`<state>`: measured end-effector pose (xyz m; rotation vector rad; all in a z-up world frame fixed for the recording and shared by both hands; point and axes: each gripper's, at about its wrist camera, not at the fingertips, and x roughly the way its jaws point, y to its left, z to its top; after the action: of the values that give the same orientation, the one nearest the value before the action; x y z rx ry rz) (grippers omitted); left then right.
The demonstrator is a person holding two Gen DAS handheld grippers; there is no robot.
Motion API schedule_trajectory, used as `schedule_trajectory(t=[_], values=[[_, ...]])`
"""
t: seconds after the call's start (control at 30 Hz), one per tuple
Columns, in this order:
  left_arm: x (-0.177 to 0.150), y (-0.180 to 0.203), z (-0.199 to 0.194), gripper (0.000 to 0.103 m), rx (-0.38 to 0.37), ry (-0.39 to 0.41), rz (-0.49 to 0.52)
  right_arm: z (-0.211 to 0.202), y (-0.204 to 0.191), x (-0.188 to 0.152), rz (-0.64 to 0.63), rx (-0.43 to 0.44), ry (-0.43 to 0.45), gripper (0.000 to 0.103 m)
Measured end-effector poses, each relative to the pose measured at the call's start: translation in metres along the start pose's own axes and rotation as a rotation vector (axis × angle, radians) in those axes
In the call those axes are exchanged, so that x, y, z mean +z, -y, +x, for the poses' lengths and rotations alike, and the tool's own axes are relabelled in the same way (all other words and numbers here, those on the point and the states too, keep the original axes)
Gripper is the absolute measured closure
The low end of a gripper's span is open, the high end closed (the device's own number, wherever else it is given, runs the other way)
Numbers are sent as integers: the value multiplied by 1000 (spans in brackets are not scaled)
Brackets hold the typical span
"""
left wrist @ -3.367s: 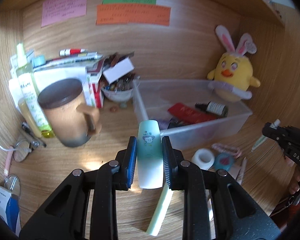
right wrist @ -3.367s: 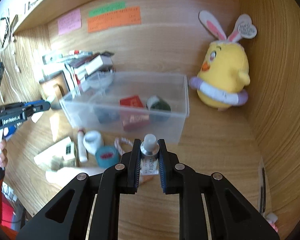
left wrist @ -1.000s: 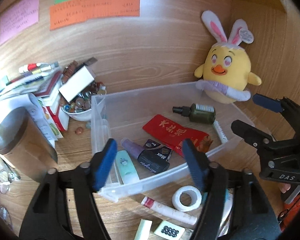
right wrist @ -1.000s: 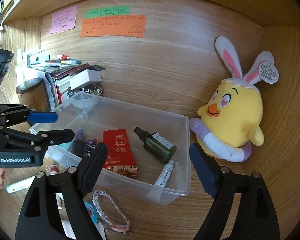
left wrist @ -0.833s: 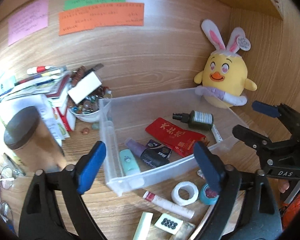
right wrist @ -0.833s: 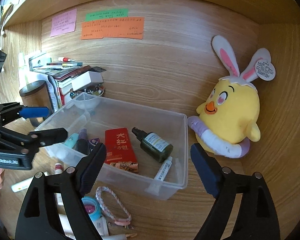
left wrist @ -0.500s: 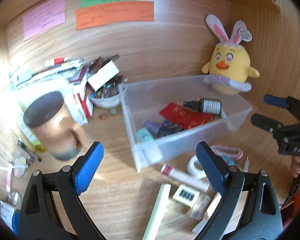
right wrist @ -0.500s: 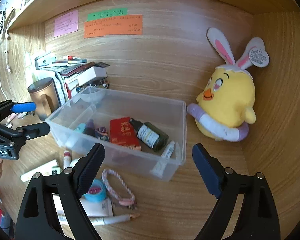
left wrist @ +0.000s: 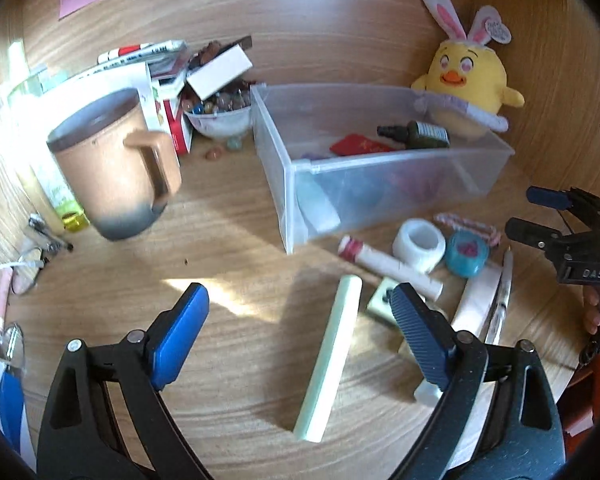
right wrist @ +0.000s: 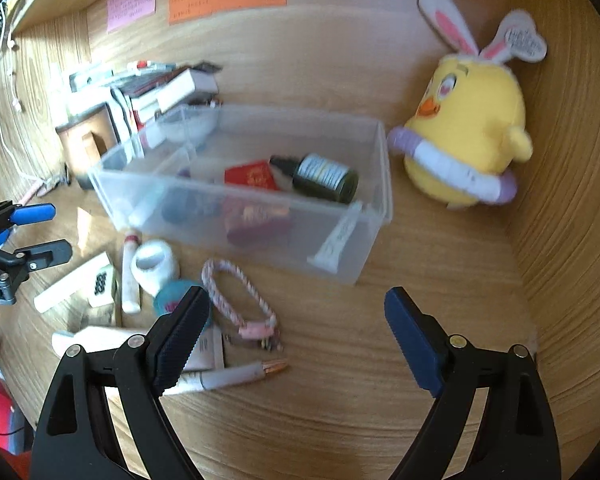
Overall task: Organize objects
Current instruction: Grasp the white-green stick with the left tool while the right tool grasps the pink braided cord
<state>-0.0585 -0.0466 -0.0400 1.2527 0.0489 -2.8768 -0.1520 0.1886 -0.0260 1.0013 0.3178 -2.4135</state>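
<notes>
- Both grippers are spread wide and hold nothing: the left gripper (left wrist: pixel 298 318) hangs over the desk (left wrist: pixel 228 248) in front of the clear bin (left wrist: pixel 400 178), and the right gripper (right wrist: pixel 296 326) hangs over bare wood just in front of the bin's near wall.
- Already inside the bin: a dark dropper bottle (right wrist: pixel 320 178), a red packet (right wrist: pixel 252 174), a white tube (right wrist: pixel 336 240) leaning in the near right corner, and a pale tube (left wrist: pixel 318 204) against the left end wall, plus darker items too blurred to name.
- Left outside on the desk, just in front of the bin: a pale green stick (left wrist: pixel 332 364), a red-capped tube (left wrist: pixel 388 262), a white tape roll (left wrist: pixel 420 242), a teal round tin (left wrist: pixel 466 254), a pink braided cord (right wrist: pixel 238 294) and a pen (right wrist: pixel 236 376).
- Judging by this, the sorting looks partly done; the green stick lies between the left fingers' line and seems the nearest pick.
</notes>
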Motion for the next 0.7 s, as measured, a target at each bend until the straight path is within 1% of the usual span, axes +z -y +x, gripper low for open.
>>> schedule_trajectory(t=[0.07, 0.17, 0.2, 0.27, 0.3, 0.37, 0.4, 0.43, 0.47, 0.5, 0.6, 0.67, 0.7], values=[[-5, 1, 1, 22, -6, -16, 5, 5, -1, -6, -2, 7, -19, 16], [-11, 2, 4, 28, -15, -39, 12, 11, -4, -12, -11, 18, -41, 18], [-12, 2, 6, 30, -16, -45, 14, 12, -5, -12, -15, 21, -50, 21], [-15, 2, 8, 36, -18, -62, 22, 13, -6, -12, -21, 34, -55, 31], [-17, 2, 10, 37, -23, -72, 23, 14, -7, -11, -22, 39, -60, 33], [-18, 2, 13, 42, -30, -84, 18, 19, -9, -11, -26, 57, -77, 45], [-19, 1, 14, 43, -33, -90, 15, 21, -9, -10, -28, 63, -88, 48], [-19, 2, 15, 45, -37, -96, 16, 24, -10, -10, -30, 70, -99, 53], [-19, 2, 16, 48, -39, -100, 19, 26, -10, -9, -30, 79, -108, 57], [-19, 3, 17, 49, -41, -104, 22, 27, -11, -9, -31, 83, -113, 58], [-19, 6, 19, 51, -31, -103, 42, 29, -12, -8, -37, 89, -117, 67], [-18, 7, 20, 57, -24, -99, 48, 28, -12, -8, -36, 96, -114, 79], [-17, 7, 20, 59, -21, -97, 46, 28, -11, -8, -33, 99, -114, 80]])
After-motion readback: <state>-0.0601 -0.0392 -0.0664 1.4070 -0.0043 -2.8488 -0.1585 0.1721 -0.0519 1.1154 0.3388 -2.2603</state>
